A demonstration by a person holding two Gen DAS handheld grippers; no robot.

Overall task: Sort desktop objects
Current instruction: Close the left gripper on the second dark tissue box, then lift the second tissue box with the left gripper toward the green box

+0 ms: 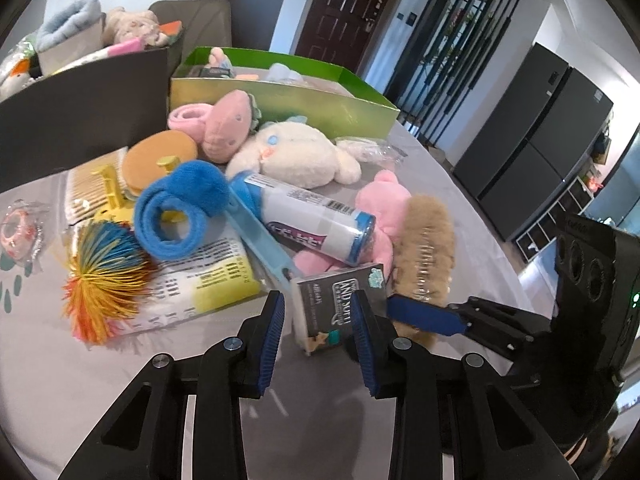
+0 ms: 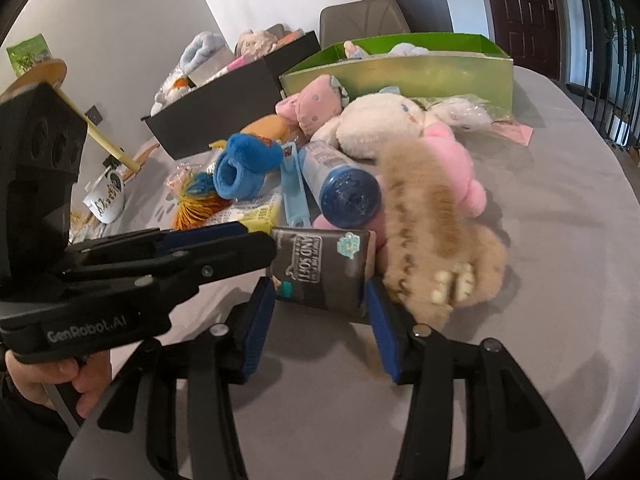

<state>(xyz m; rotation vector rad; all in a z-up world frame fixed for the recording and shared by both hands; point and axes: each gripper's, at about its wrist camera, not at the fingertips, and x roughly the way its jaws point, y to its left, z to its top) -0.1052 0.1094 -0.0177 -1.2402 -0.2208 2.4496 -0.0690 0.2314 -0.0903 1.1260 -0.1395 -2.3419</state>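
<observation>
A heap of objects lies on the grey table. A dark tissue pack (image 1: 340,304) lies at the near edge of the heap, also in the right wrist view (image 2: 326,266). My left gripper (image 1: 320,312) is open, its jaws on either side of the pack's near end. My right gripper (image 2: 320,296) is open too, its jaws on either side of the same pack from the other side. A tan furry hair clip (image 2: 436,240) lies just right of the pack. A lint roller (image 1: 308,216), a blue sock (image 1: 180,208) and a pink plush (image 2: 452,168) lie behind.
A green box (image 1: 280,104) and a black box (image 1: 80,116) with soft toys stand at the back. A white plush (image 1: 296,156), a spiky rubber ball (image 1: 100,280) and a yellow-white packet (image 1: 208,284) lie in the heap. Bare grey tablecloth (image 2: 560,280) lies on the right.
</observation>
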